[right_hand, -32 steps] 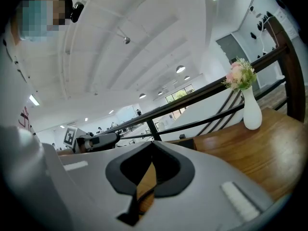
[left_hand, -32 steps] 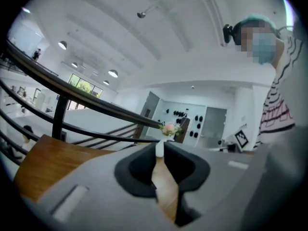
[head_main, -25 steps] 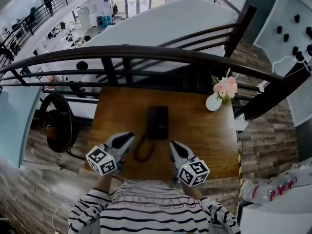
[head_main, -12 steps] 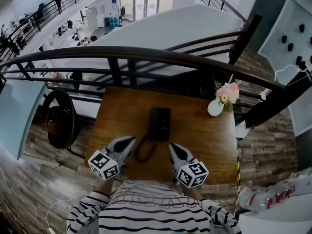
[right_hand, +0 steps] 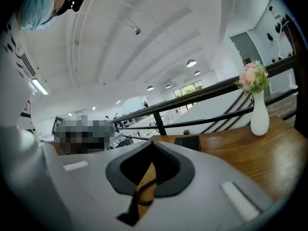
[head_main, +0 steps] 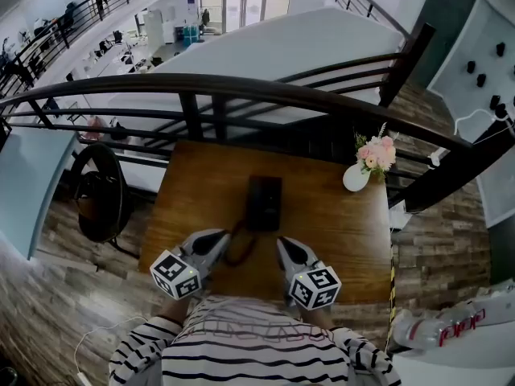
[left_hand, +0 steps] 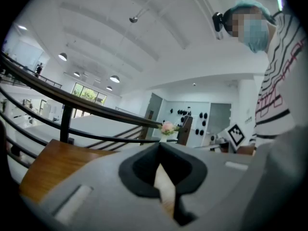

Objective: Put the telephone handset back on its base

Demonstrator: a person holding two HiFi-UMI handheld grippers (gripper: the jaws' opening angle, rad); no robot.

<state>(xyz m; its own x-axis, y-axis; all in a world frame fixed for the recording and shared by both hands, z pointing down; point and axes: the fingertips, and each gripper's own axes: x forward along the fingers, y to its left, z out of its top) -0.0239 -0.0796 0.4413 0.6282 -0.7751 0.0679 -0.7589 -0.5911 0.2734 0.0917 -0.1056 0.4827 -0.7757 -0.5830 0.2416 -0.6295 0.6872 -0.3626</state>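
Observation:
A black telephone (head_main: 263,203) lies at the middle of the wooden table (head_main: 338,223); whether its handset sits on the base I cannot tell. Its coiled cord (head_main: 238,249) loops toward me. My left gripper (head_main: 222,239) is shut and empty, its tip just left of the cord loop. My right gripper (head_main: 282,245) is shut and empty, a little to the right of the cord. In the right gripper view the telephone (right_hand: 188,142) shows beyond the closed right gripper (right_hand: 153,144), and the cord (right_hand: 147,189) shows below it. The left gripper (left_hand: 160,146) points across the table past the telephone.
A white vase of pink flowers (head_main: 354,175) stands at the table's far right corner. A dark railing (head_main: 241,91) runs along the far edge, with a drop behind it. A round dark chair (head_main: 98,195) stands left of the table.
My left gripper has shifted right, closer to the cord loop. The right gripper has stayed almost still.

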